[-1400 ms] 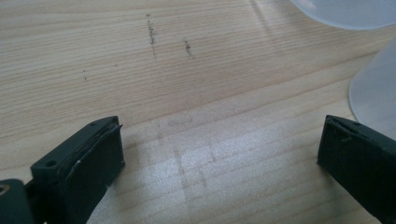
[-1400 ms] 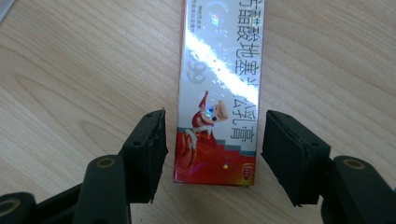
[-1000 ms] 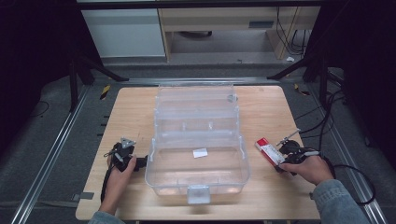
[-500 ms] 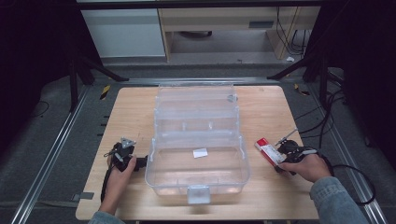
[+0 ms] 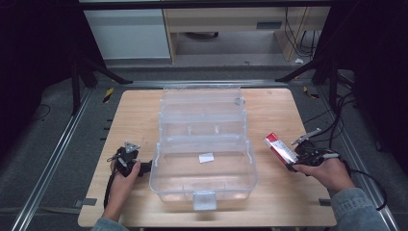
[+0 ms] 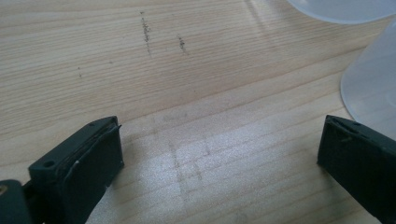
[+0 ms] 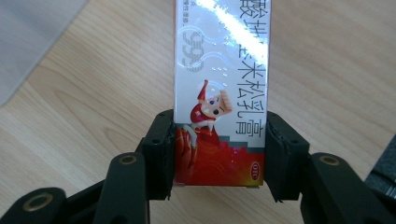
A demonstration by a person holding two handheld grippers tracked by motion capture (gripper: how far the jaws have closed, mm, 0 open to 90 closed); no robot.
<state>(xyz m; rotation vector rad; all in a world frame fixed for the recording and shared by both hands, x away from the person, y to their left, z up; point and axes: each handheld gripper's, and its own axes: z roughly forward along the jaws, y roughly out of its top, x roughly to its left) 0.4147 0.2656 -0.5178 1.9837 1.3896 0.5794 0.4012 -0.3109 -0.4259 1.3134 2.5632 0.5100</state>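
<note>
A red and white carton [image 7: 219, 70] with printed characters and a cartoon figure stands between the jaws of my right gripper [image 7: 218, 154]. Both pads press on its lower sides; the jaws have just been closing on it. In the high view the carton [image 5: 279, 146] tilts up just above the table's right side, held by the right gripper [image 5: 291, 161]. My left gripper [image 5: 144, 167] rests on the table by the left wall of a clear plastic case [image 5: 202, 192]. Its jaws [image 6: 219, 154] stand wide open over bare wood.
The clear case sits open at the table's middle with tiered trays behind and a small white label [image 5: 206, 157] inside. Its curved wall [image 6: 373, 88] lies close to the left gripper's far jaw. Cables trail off the right edge [image 5: 356, 159].
The right gripper has lifted a little, raising the carton off the table and tipping its far end up. The left hand has stayed where it was.
</note>
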